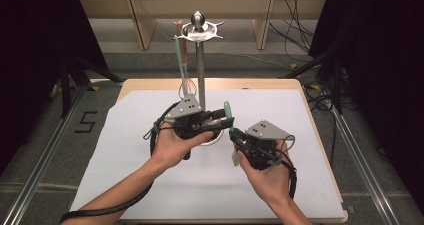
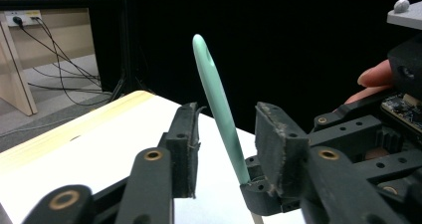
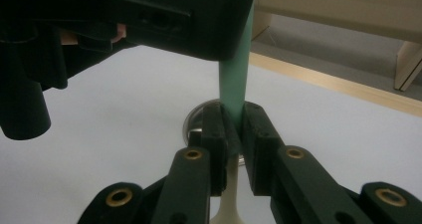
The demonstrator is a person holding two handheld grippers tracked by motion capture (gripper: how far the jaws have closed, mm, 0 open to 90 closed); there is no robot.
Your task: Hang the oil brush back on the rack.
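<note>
Item: green-handled utensil (image 1: 228, 110), held upright over the middle of the counter (image 1: 150, 185), between the two hands and just in front of the rack (image 1: 200, 60). Its working end is cream-coloured and points down; what kind of tool it is cannot be told. Right claw (image 3: 233, 134): jaws pressed in on the utensil where green handle meets cream neck, pinching it from both sides; the grip looks square and firm in the right gripper view. Left claw (image 2: 224, 149): jaws spread, one on each side of the handle, neither visibly touching it; the handle stands in the gap, leaning slightly, nearer the right-hand jaw as that view shows it. Step in hand, as I judge it: a hand-over, the left claw about to take the handle while the right one steadies it. To do it well: centre the handle in the left gap, close above the right claw's grip, and release the right only once the left has bitten, or the slim handle may swing or drop. Also present: rack with round base on the white sheet, a whisk (image 1: 186, 85) and another green-and-brown handle hanging from its top ring; cables on the floor beyond.
</note>
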